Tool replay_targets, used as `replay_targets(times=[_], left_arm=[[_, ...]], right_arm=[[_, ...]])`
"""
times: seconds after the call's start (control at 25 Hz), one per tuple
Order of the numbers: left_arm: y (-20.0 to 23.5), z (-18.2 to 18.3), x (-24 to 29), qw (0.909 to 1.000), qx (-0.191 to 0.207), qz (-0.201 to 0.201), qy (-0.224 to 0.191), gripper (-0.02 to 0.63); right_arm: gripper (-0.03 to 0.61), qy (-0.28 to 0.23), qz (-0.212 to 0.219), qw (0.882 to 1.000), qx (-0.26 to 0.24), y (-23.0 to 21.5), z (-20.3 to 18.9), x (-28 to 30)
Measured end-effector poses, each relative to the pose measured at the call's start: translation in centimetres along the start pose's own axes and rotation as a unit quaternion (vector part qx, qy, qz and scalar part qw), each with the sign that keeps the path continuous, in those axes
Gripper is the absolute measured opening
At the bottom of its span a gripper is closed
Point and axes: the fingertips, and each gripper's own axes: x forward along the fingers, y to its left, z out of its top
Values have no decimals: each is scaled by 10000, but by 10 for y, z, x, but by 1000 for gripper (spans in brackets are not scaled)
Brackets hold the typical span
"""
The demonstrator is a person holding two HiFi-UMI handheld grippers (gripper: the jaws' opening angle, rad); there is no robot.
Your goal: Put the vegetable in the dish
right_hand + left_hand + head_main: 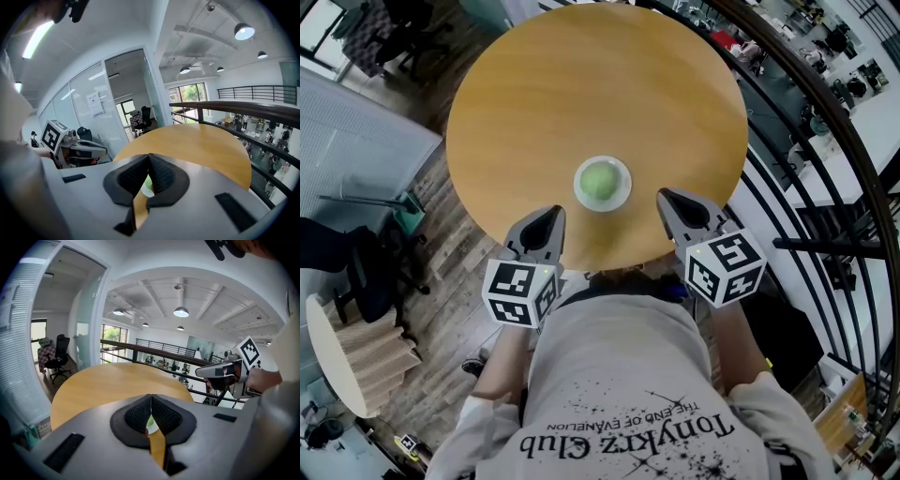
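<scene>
Shirt (628,412): seemingly "Tonykrz Club"

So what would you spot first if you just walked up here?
A green vegetable sitting in a white dish, near the close edge of a round wooden table. On either side sit the left gripper and right gripper, jaws shut and empty.

Round light-wood table (534,112) carrying a single small white round dish (624,187) near its front edge.
</scene>
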Motion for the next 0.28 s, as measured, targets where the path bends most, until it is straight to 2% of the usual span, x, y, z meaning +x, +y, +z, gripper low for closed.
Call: replay_targets(times=[0.28], left_arm=[[6,-1,-6,10000,-11,27,64,24]], right_arm=[[24,-21,8,10000,-11,4,3,-1]])
